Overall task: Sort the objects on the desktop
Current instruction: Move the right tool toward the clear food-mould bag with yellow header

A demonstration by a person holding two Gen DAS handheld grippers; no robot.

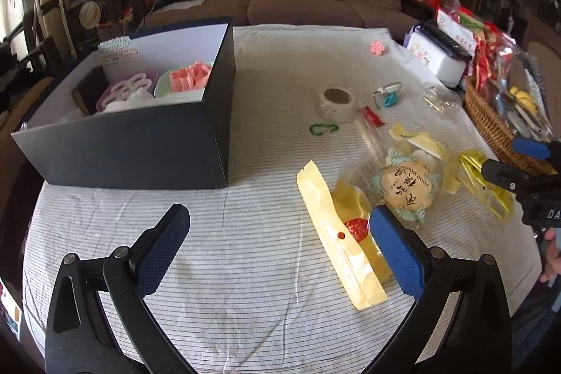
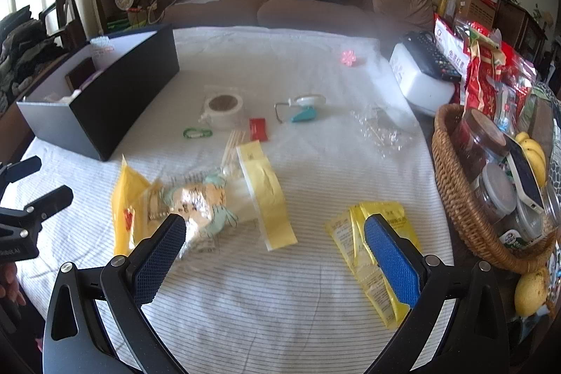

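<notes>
Both grippers hung angled down over the striped white cloth on the desk (image 1: 266, 269), fingers spread wide and holding nothing. The left gripper (image 1: 280, 251) had its right finger (image 1: 396, 251) just beside the long pale-yellow paper packet (image 1: 336, 237), whose long axis ran diagonally from near the dark blue open cardboard box (image 1: 140, 142) toward the desk's near edge. The clear-wrapped round pastry (image 1: 406, 188) lay just beyond. The right gripper (image 2: 277, 251) straddled bare cloth, its right finger (image 2: 392, 258) over the flat bright-yellow sachets (image 2: 371, 255). The left hand looked nearer the box, so the packet probably suited it, approached across its narrow width.
</notes>
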